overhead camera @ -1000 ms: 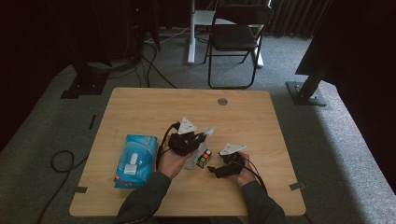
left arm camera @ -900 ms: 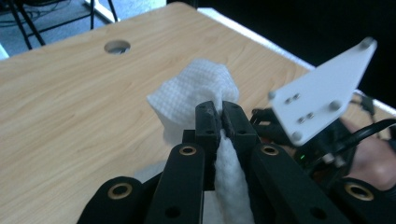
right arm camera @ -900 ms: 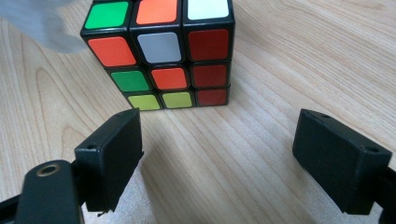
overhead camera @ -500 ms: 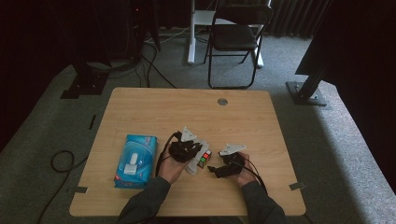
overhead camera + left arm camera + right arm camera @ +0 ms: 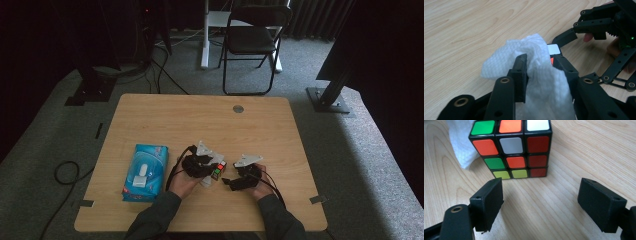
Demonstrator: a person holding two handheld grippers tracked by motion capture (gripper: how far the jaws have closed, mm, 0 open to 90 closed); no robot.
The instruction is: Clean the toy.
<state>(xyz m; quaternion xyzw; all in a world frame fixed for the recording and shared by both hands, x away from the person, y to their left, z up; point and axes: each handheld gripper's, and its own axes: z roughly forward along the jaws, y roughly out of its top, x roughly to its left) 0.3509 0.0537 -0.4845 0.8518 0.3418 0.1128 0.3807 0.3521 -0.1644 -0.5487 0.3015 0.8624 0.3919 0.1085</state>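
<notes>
My left gripper (image 5: 539,65), jaws just opening, has crumpled white paper tissue (image 5: 534,82) between them, against the multicoloured puzzle cube (image 5: 511,147). My right gripper (image 5: 540,202) is spread wide, empty, near the cube.

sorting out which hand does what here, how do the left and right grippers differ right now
The left gripper has a white tissue between its jaws, which have just been opening; the right gripper has nothing between its wide jaws and stops short of the cube. Both are black and rest low over the table.

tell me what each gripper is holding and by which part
The left gripper has a white tissue between its just-opening jaws, mid-sheet. The right gripper is open, holding nothing.
</notes>
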